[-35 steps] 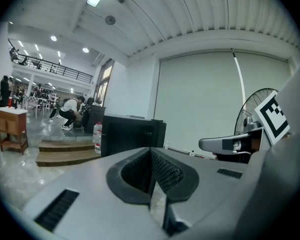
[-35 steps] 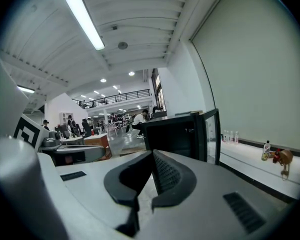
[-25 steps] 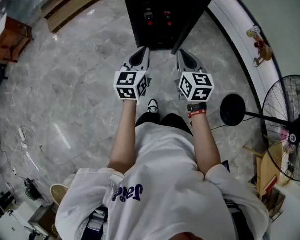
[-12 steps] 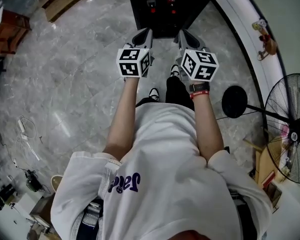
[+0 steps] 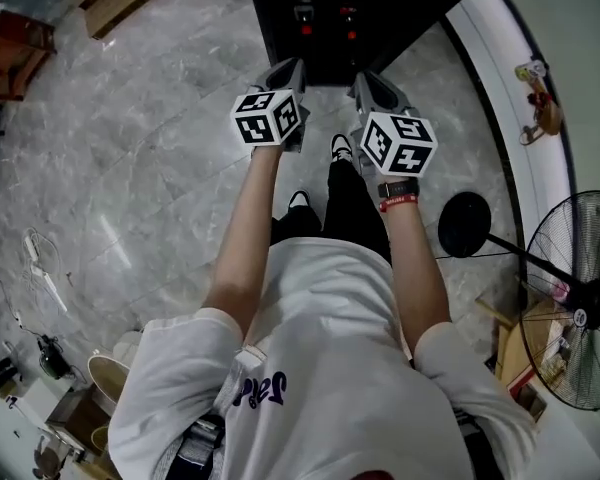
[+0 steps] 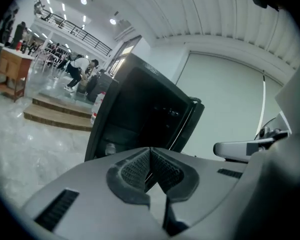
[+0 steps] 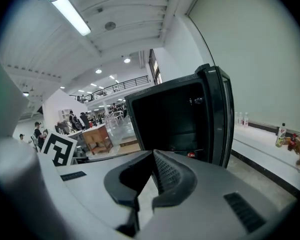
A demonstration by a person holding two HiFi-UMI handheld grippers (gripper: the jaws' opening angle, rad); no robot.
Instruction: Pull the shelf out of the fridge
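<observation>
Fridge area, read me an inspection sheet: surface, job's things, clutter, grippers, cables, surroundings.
Surface: grey marble floor, glossy.
Job's things: black fridge, door open; shelf not made out in the dark interior.
Clutter: toy figure on the white ledge.
Grippers: left gripper shut, empty; right gripper shut, empty; neither touching the fridge.
Cables: white cable loose on the floor at left.
Surroundings: standing fan at right, wooden step beyond.

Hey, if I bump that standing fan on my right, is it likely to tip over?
Possibly. The standing fan carries a big wire-caged head on a thin pole, so it looks top-heavy. Its round flat base sits on smooth stone floor, so a low nudge may slide it rather than topple it.
</observation>
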